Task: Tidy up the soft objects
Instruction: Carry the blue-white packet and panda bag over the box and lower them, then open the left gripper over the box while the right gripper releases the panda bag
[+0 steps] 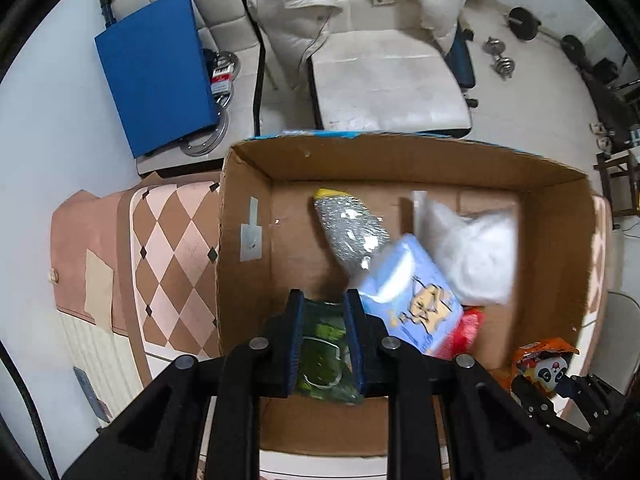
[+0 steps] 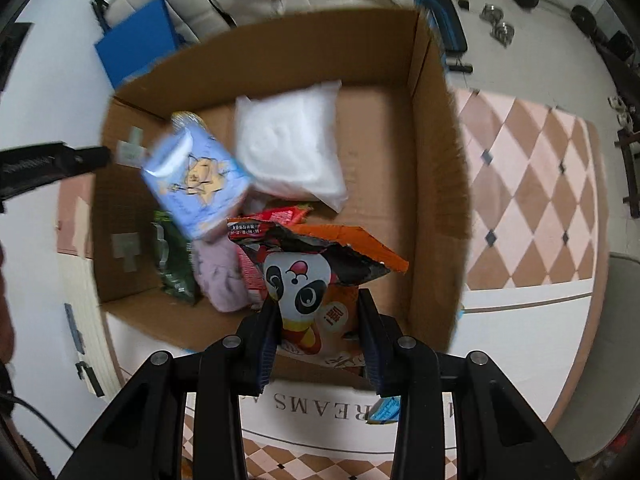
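A green packet (image 1: pixel 324 350) is pinched between the pads of the left gripper (image 1: pixel 323 338) just inside the near wall of the open cardboard box (image 1: pixel 400 152), while a torn orange panda snack bag (image 2: pixel 320 284) is clamped in the right gripper (image 2: pixel 318 322) above the box's near right corner. Bare cardboard floor is left along the far and right walls; the middle is taken up by one silver pouch (image 1: pixel 352 230), one white padded bag (image 2: pixel 288 144), one blue cartoon pack (image 2: pixel 196 180), one red wrapper (image 2: pixel 280 216) and one pink plush piece (image 2: pixel 224 276). The box is set on a diamond-patterned mat (image 2: pixel 532 184).
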Demonstrator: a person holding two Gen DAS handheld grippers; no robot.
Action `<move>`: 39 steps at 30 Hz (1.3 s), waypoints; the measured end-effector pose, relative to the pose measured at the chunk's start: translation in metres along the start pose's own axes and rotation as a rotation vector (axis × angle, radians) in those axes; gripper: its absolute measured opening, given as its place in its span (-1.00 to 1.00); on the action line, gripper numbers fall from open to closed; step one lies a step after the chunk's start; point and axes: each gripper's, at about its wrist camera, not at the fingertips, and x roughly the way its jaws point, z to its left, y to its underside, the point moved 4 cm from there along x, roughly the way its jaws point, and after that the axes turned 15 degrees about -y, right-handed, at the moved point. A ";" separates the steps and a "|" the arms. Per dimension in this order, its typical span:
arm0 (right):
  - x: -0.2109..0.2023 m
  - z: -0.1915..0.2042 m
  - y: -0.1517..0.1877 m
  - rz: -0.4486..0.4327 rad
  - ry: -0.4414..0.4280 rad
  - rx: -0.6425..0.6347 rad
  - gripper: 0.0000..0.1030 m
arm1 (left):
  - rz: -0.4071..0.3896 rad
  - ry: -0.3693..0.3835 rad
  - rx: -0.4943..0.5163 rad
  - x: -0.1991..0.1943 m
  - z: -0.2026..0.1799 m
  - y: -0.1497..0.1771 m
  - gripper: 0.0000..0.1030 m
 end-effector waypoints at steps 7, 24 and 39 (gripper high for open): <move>0.045 -0.009 -0.006 0.108 0.048 -0.007 -0.22 | 0.041 0.011 0.015 0.016 -0.009 0.008 -0.63; 0.043 0.054 -0.051 -0.027 -0.064 -0.111 0.67 | -0.036 -0.002 -0.077 0.007 0.038 0.037 0.87; 0.102 0.075 -0.067 0.061 -0.073 -0.101 -0.68 | -0.022 0.001 -0.149 0.024 0.075 0.040 0.87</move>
